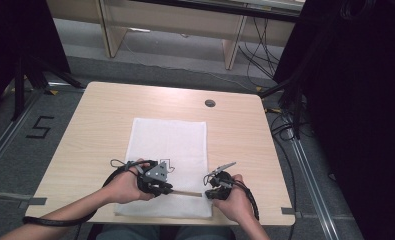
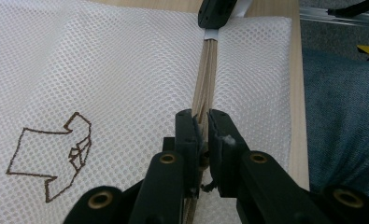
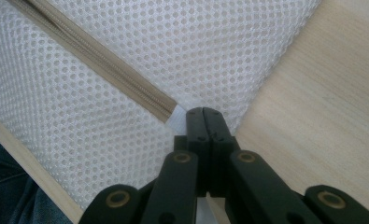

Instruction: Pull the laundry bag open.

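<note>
Left gripper (image 2: 204,122) clamps the zip (image 2: 205,79) partway along, probably on its slider, jaws nearly closed; my right gripper (image 3: 203,112), jaws fully closed, pinches the white tab (image 3: 176,118) at the zip's end. Held so, the right anchors the mesh bag (image 1: 167,145) while the left can pull. Zip runs along the bag's near edge, on the table (image 1: 240,130)

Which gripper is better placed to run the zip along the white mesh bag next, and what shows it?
Left. The left gripper pinches the beige zip partway along, probably at its slider, with track ahead. The right gripper is clamped on the zip's end at the mesh bag corner, anchoring it.
</note>
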A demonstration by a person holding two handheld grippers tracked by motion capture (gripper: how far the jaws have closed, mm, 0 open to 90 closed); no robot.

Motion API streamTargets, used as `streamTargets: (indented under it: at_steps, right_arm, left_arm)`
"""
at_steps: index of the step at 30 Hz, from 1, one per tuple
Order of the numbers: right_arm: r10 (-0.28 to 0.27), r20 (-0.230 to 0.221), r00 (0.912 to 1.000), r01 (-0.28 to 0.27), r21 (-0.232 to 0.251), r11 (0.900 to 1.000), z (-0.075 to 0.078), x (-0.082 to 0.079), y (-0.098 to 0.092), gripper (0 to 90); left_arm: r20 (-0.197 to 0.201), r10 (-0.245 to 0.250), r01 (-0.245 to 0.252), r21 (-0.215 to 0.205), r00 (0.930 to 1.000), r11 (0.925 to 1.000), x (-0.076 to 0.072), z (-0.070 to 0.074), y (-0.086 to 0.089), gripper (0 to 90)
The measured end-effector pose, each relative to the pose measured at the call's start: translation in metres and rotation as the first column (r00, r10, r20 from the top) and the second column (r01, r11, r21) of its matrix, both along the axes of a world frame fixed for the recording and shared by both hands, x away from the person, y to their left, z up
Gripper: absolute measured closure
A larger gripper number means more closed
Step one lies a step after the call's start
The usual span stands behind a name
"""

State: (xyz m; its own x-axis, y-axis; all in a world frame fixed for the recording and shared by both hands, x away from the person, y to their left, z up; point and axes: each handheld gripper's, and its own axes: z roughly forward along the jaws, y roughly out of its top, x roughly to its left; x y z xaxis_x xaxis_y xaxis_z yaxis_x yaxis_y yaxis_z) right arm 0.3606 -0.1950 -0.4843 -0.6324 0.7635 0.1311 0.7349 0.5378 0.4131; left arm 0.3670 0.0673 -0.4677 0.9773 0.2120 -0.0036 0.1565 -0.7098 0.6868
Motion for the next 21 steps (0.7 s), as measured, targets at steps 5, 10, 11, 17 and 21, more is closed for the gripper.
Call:
streamTargets:
  at_steps: [5,10,11,17,21]
  right_arm:
    - [0.0,0.002,1.0,0.0,-0.005,1.0,0.0002,0.0,-0.0001,90.0]
    - [-0.017,-0.019,0.9997,0.017,-0.007,1.0,0.0013,-0.0013,0.0011,90.0]
    - [0.0,0.001,1.0,0.0,-0.007,1.0,0.0004,0.0,0.0002,90.0]
    - [-0.017,-0.019,0.9997,0.016,-0.007,1.0,0.0013,-0.0012,0.001,90.0]
    - [-0.016,-0.017,0.9997,0.016,-0.007,1.0,0.0013,-0.0011,0.0009,90.0]
  left_arm:
    - [0.003,-0.001,0.001,0.01,1.0,1.0,0.0,-0.0003,0.001,82.7]
    - [-0.005,0.005,-0.005,0.001,1.0,1.0,-0.0004,-0.0011,0.0028,82.7]
    - [0.009,0.0,0.0,0.018,1.0,0.9998,0.0,-0.0008,0.0032,82.7]
    - [-0.004,0.004,-0.004,0.001,1.0,1.0,0.0005,-0.0013,0.0055,82.8]
    - [-0.008,0.013,-0.013,0.005,0.9999,0.9999,0.0005,-0.001,0.0077,82.7]
